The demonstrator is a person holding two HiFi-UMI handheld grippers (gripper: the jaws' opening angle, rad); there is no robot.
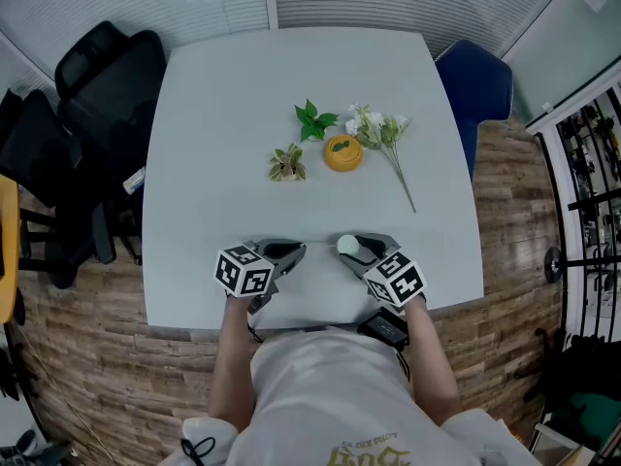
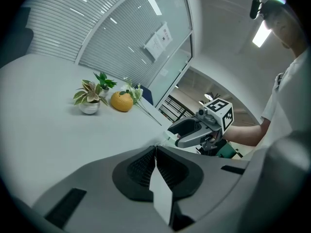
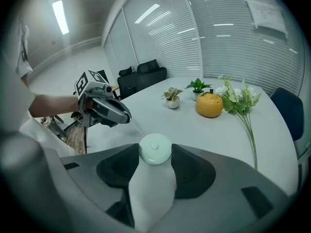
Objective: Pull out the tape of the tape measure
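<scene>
2 hand-held tools are over the near edge of the pale grey bench (image 1: 223, 115), on the person's side of the orange fruit-shaped ornament (image 1: 343, 152). The right tool (image 1: 361, 248), straight towards the person from the ornament, is clamped on the round pale green and white tape measure (image 3: 154, 149). The left tool (image 1: 291, 251), towards the person and left of the ornament, has its jaws together, pinching the thin pale tape (image 2: 160, 193). The tape spans the gap between the 2 tools. A small potted plant (image 1: 287, 165) stands just left of the ornament, and a white flower spray (image 1: 383, 134) lies just right of it.
</scene>
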